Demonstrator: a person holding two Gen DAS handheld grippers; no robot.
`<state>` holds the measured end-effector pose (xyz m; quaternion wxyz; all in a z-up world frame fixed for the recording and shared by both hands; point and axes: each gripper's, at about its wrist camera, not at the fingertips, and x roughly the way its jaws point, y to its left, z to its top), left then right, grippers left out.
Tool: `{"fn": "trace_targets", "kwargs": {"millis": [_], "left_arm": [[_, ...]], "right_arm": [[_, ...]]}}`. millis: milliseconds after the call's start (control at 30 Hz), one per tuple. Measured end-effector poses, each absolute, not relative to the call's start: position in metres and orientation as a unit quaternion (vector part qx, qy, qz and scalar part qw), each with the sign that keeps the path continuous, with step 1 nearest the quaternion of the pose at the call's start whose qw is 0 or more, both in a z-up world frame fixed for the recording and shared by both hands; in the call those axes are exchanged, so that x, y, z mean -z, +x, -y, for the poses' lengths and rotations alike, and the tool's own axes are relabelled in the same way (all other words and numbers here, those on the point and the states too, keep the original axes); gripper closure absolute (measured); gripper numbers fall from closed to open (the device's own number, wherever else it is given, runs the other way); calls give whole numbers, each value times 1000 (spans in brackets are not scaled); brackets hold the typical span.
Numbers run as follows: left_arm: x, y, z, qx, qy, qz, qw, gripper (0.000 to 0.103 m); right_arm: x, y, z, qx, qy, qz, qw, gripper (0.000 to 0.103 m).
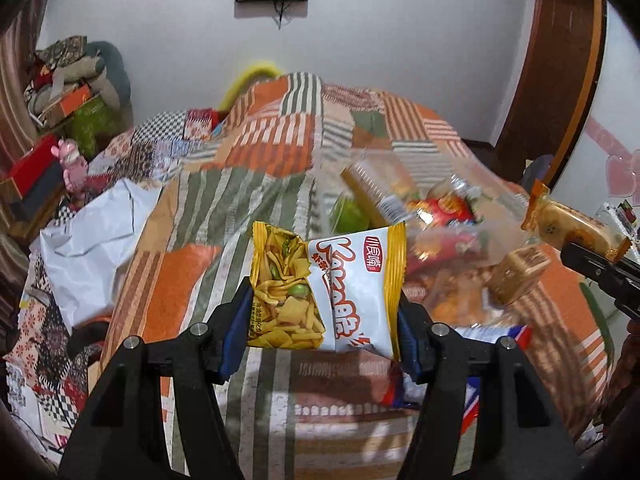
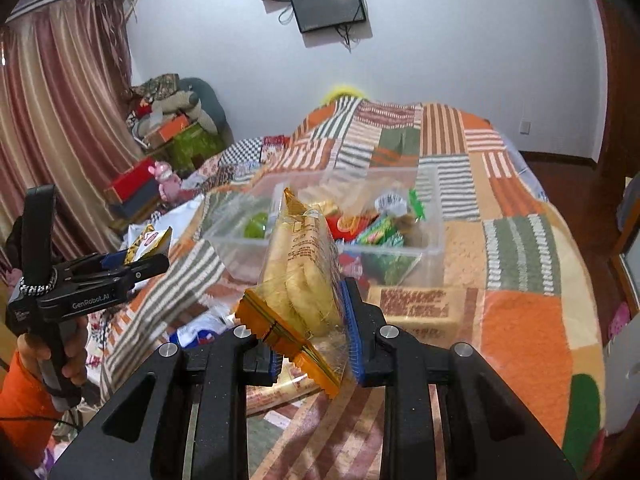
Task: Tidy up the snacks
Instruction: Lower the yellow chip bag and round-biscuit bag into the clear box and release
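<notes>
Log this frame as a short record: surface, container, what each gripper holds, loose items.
surface: bed with patchwork quilt
container: clear bin on the quilt, already holding several snacks
left gripper: shut on chip bag, yellow and white, held above the quilt
right gripper: shut on pastry pack, clear with orange ends, lifted
loose items: tan snack box on the quilt beside the bin

Glossy plastic film wraps the chip packet (image 1: 326,292) and the biscuit pack (image 2: 304,276); the storage box (image 2: 434,240) is clear plastic, the patchwork quilt (image 1: 276,140) matt woven cloth.
</notes>
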<state>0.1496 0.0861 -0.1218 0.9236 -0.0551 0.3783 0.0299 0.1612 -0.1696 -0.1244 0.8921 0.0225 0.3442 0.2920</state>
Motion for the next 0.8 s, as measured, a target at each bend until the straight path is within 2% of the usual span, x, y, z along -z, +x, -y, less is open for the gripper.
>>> {"fn": "trace_targets", "kwargs": {"millis": [367, 800], "left_arm": [[92, 167, -60, 3, -46, -343, 938, 42], [81, 216, -31, 37, -34, -337, 940, 41]], "right_arm": [[105, 173, 181, -279, 41, -311, 907, 80], [100, 203, 194, -253, 58, -300, 918, 80]]}}
